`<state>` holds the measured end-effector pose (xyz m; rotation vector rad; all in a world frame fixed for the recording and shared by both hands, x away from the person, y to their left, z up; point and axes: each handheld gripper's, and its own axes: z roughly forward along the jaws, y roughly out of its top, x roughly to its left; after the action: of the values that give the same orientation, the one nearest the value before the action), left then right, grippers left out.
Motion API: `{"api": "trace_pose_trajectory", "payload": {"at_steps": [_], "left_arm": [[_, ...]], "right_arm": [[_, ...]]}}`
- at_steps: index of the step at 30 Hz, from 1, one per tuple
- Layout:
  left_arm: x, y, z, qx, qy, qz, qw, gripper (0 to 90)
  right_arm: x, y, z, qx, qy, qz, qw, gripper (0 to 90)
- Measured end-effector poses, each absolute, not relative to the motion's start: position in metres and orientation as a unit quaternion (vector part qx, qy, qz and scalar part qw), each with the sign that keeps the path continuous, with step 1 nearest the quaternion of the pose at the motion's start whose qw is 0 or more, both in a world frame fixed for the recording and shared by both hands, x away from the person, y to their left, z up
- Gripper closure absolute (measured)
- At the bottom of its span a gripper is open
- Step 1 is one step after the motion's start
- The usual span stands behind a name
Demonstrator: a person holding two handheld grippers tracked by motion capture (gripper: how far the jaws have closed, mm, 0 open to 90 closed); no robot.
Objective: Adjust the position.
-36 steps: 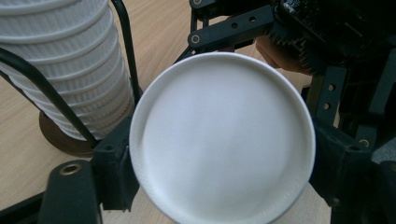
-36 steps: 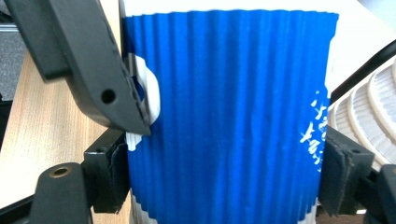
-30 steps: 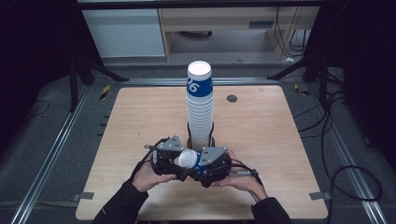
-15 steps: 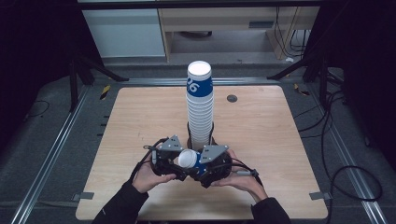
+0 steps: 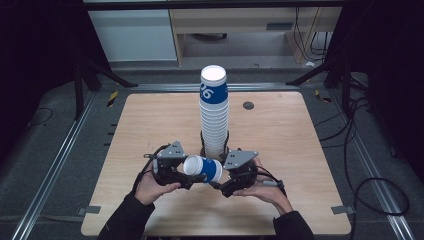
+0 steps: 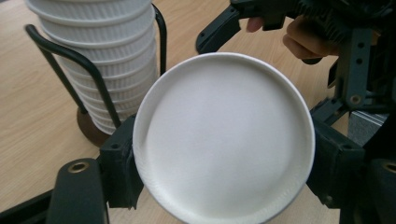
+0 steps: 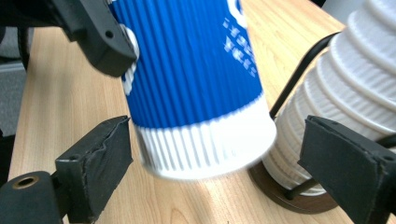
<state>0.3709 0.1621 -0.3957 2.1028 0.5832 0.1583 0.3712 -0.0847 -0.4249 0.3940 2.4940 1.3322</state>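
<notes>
Blue-and-white paper cup (image 5: 202, 168) held sideways, near front edge of table (image 5: 300, 150).
Left gripper (image 6: 219, 163) clamped on the cup's base; right gripper (image 7: 215, 163) jaws just opening, apart from its rim. Cup stack (image 5: 214, 112) in wire holder (image 6: 70, 74) just behind.

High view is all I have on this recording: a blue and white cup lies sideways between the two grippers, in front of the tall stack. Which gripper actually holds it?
Observer: The left gripper does; its pads press on the cup just below the rim.
Operator: And the right one?
Observer: The right gripper has just been opening. Its pads stand clear on both sides of the cup's white base end.
Operator: What keeps the stack upright?
Observer: The stack of cups sits in a black wire holder on a round dark base.
</notes>
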Motion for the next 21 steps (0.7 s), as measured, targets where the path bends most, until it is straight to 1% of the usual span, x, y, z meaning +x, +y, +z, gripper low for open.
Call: {"api": "trace_pose_trajectory", "payload": {"at_steps": [8, 12, 17, 21], "left_arm": [[0.371, 0.179, -0.394, 0.830, 0.241, 0.067, 0.498, 25.2], [0.370, 0.185, -0.393, 0.819, 0.239, 0.074, 0.516, 25.1], [0.371, 0.187, -0.392, 0.808, 0.228, 0.060, 0.540, 25.1], [0.370, 0.183, -0.393, 0.807, 0.216, 0.045, 0.547, 25.1]], "right_arm": [[0.374, -0.102, -0.422, 0.157, 0.848, 0.494, 0.112, 9.0], [0.375, -0.107, -0.423, 0.162, 0.844, 0.501, 0.105, 8.9], [0.378, -0.108, -0.424, 0.166, 0.833, 0.522, 0.077, 8.7], [0.378, -0.106, -0.427, 0.160, 0.836, 0.520, 0.066, 8.6]]}}
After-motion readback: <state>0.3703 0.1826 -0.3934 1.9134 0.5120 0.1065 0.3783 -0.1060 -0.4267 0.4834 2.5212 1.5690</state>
